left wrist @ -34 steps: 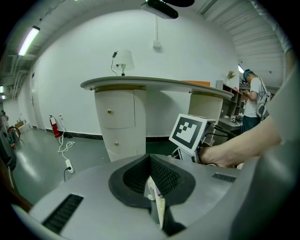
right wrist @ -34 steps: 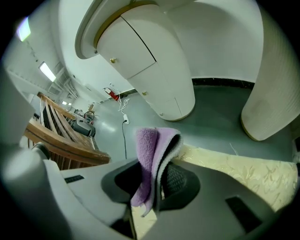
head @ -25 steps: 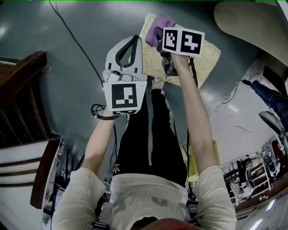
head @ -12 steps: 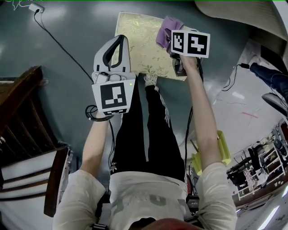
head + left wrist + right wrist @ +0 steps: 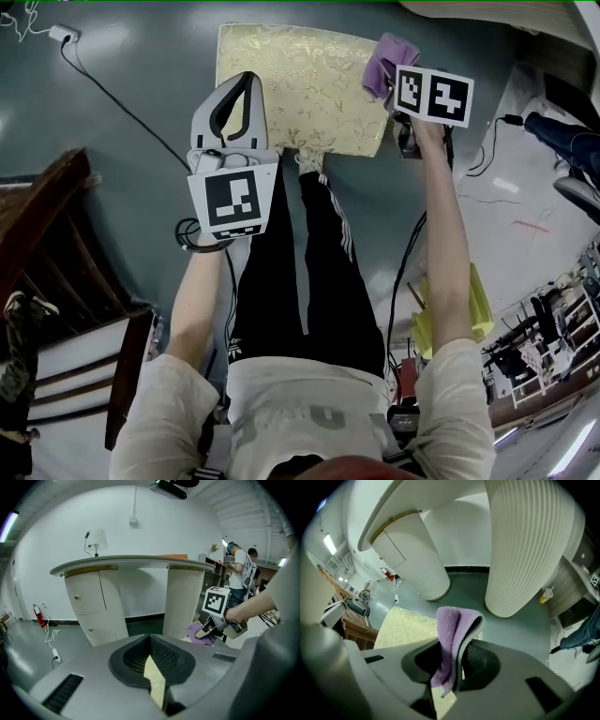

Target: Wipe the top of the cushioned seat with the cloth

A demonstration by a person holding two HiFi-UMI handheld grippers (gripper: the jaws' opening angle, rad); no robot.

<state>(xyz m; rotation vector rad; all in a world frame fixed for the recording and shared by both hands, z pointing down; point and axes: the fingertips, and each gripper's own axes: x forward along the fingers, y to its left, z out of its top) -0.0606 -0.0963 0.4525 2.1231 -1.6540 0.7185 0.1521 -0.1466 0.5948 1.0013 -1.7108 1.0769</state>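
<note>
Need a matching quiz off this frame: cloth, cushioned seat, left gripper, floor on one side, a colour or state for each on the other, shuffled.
Column 1
1. cloth
2. cushioned seat
3. left gripper
4. floor

Column 2
A. pale yellow, leaf pattern
B. jaws together, nothing held
C. dark grey-green, glossy
D. purple, pinched between jaws

Pairs: 1-D, 2-A, 3-B, 4-C
</note>
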